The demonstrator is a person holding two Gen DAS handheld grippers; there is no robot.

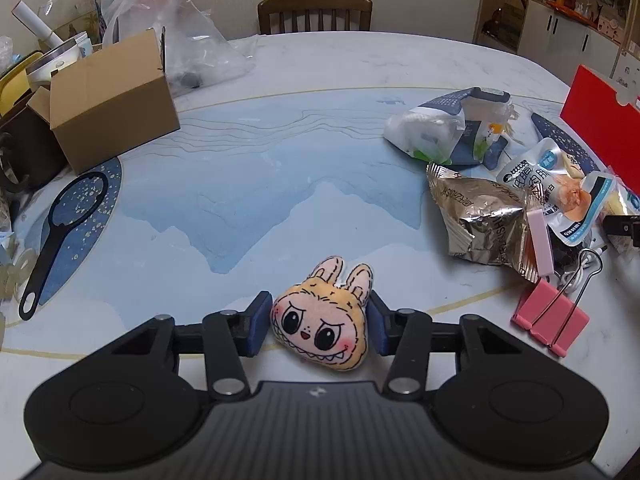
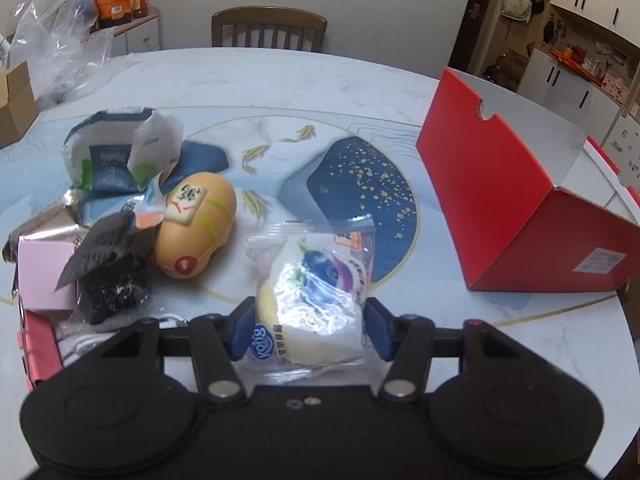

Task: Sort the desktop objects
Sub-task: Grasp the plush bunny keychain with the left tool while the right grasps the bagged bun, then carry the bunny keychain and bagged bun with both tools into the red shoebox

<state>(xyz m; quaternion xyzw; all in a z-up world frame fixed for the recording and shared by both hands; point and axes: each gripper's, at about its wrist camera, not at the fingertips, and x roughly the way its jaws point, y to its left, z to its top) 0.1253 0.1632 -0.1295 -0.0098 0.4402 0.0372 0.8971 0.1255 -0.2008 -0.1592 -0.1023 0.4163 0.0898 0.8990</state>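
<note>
In the left wrist view my left gripper (image 1: 319, 322) is shut on a small orange bunny-eared plush face (image 1: 320, 322), its blue pads touching both sides, low over the table mat. In the right wrist view my right gripper (image 2: 310, 330) is shut on a clear-wrapped blueberry bread packet (image 2: 316, 292), held just above the table. A pile of snack packets (image 1: 484, 216) lies at the right of the left wrist view, with a pink binder clip (image 1: 550, 314) near it. An orange bun-shaped toy (image 2: 196, 228) lies left of the bread.
A brown cardboard box (image 1: 112, 108) stands at the back left, a black magnifier frame (image 1: 64, 232) in front of it. A red open box (image 2: 516, 208) stands at the right. A clear plastic bag (image 1: 192, 40) and a wooden chair (image 1: 314, 12) are at the far side.
</note>
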